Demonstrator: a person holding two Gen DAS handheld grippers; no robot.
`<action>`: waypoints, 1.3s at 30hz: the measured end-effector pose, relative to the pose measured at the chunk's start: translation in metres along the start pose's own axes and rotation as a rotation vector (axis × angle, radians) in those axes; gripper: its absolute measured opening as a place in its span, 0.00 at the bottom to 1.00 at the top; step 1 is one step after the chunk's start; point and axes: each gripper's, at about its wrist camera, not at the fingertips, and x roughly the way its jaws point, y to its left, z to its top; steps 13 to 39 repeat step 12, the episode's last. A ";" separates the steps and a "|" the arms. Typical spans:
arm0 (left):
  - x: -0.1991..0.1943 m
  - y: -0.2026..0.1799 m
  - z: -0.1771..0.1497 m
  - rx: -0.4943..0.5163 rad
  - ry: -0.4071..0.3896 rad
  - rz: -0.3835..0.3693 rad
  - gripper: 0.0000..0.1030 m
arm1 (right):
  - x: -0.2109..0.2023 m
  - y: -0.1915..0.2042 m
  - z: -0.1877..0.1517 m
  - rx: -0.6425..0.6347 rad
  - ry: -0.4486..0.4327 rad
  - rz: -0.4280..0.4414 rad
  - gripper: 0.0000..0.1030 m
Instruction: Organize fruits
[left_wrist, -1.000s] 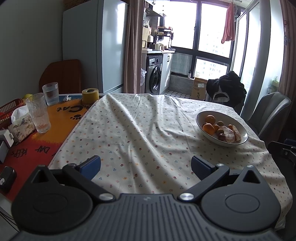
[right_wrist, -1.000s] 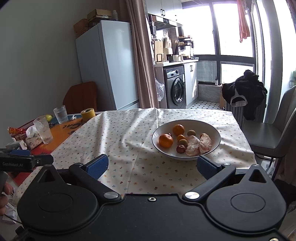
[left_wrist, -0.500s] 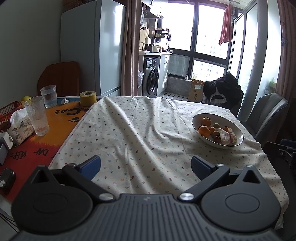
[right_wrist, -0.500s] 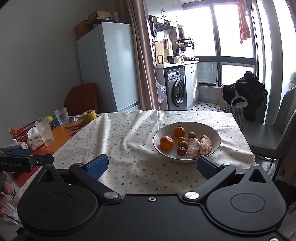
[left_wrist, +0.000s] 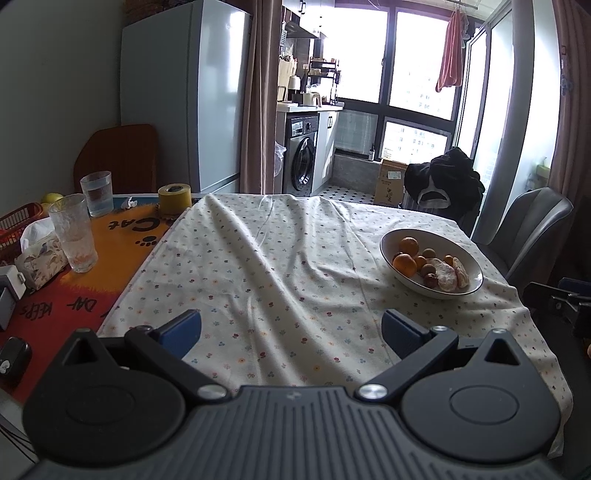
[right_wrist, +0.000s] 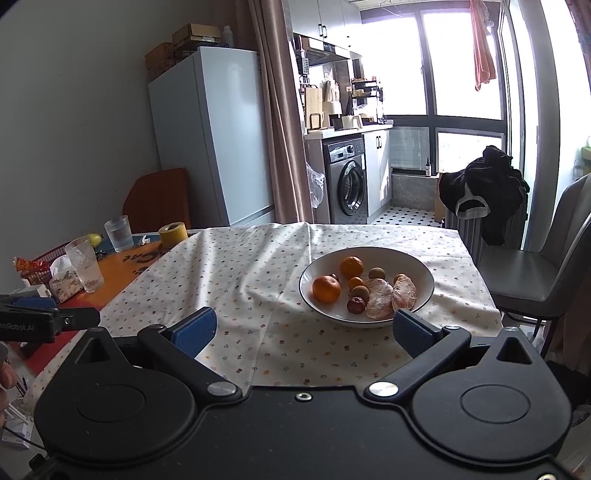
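- Flowered tablecloth (left_wrist: 280, 266) covers most of the table; two glasses (left_wrist: 75, 236) stand on the orange mat at its left.
- White bowl (right_wrist: 417, 266) holds the fruits (right_wrist: 364, 288), toward the cloth's right side.
- My left gripper (left_wrist: 291, 328) and right gripper (right_wrist: 303, 328) both gape wide, empty, at the near edge.

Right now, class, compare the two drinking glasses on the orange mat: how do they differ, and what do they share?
The nearer glass is taller, flared and frosted, nearly empty with only some residue at the bottom. The farther glass is shorter and straighter and holds clear liquid most of the way up. The nearer one stands beside the tissue box; the farther one stands closer to the yellow tape roll. Both stand upright on the orange mat.
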 end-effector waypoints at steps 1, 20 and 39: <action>0.000 0.000 0.000 0.000 0.000 0.003 1.00 | 0.000 0.000 0.000 -0.001 0.000 0.000 1.00; 0.004 0.000 -0.001 0.006 0.009 -0.005 1.00 | 0.003 0.000 -0.001 -0.001 0.009 0.006 1.00; 0.004 0.000 -0.001 0.006 0.009 -0.005 1.00 | 0.003 0.000 -0.001 -0.001 0.009 0.006 1.00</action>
